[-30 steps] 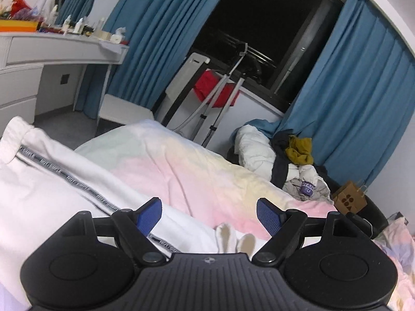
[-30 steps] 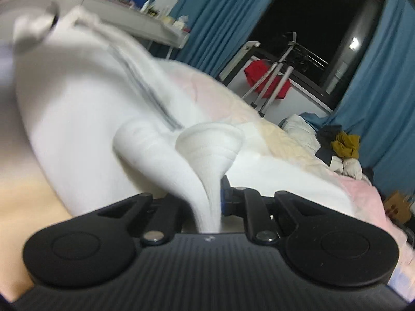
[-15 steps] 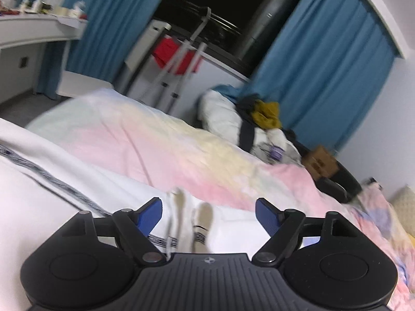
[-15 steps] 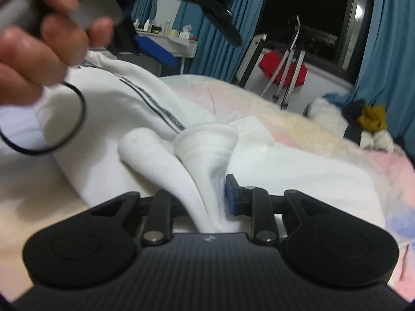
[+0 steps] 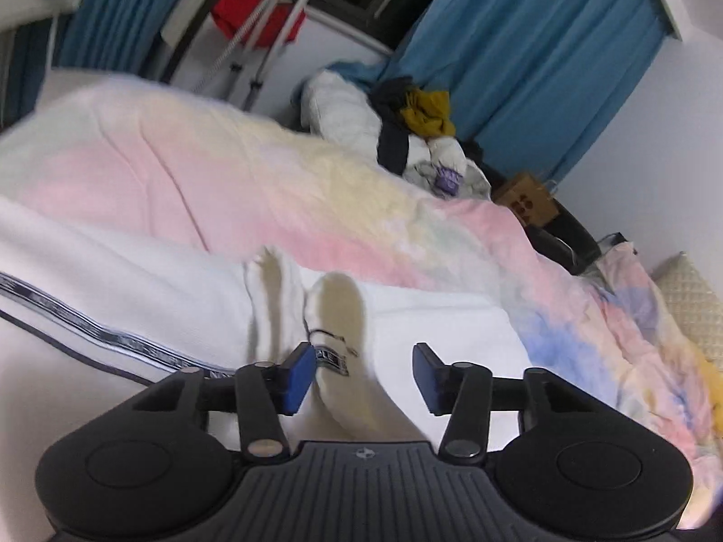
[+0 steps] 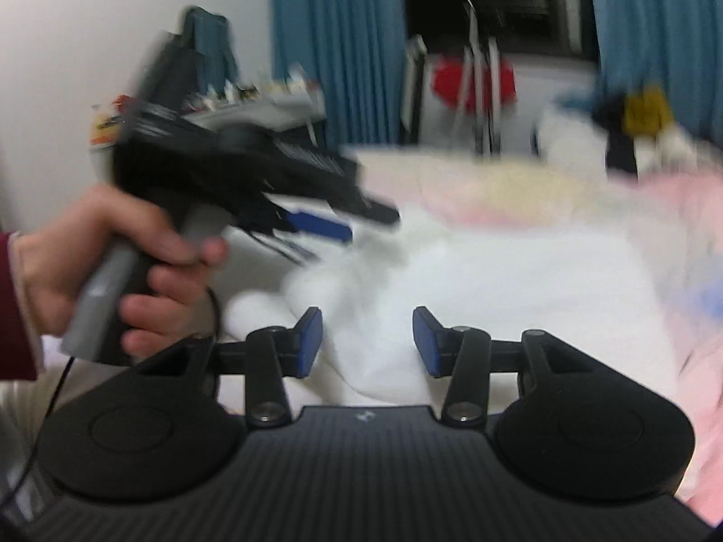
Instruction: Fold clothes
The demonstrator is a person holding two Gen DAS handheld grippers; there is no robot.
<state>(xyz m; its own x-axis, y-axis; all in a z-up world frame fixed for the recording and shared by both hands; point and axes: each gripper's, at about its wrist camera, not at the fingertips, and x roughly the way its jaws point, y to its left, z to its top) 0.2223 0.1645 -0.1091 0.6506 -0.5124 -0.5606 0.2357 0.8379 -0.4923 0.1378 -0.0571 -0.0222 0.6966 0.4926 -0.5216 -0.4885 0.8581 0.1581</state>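
Note:
White trousers (image 5: pixel 135 298) with a dark patterned side stripe (image 5: pixel 90 329) lie across the pastel bed cover (image 5: pixel 271 189). Their two ribbed cuffs (image 5: pixel 336 307) stand bunched just ahead of my left gripper (image 5: pixel 363 377). That gripper is open; one cuff with a small label (image 5: pixel 332 359) runs between its blue pads and touches the left one. My right gripper (image 6: pixel 368 341) is open too, with white fabric (image 6: pixel 375 361) lying loose between its pads. In the blurred right wrist view a hand (image 6: pixel 135 262) holds the left gripper (image 6: pixel 271 189) above the trousers.
A heap of clothes (image 5: pixel 406 126) lies beyond the bed in front of blue curtains (image 5: pixel 542 54). A drying rack with a red cloth (image 5: pixel 253 13) stands by the window. A cardboard box (image 5: pixel 526 201) and a quilted pillow (image 5: pixel 691 302) sit at the right.
My right gripper has opened and let go of the cuff it held. The left gripper has swung right and down onto the cuffs, its jaws somewhat narrower.

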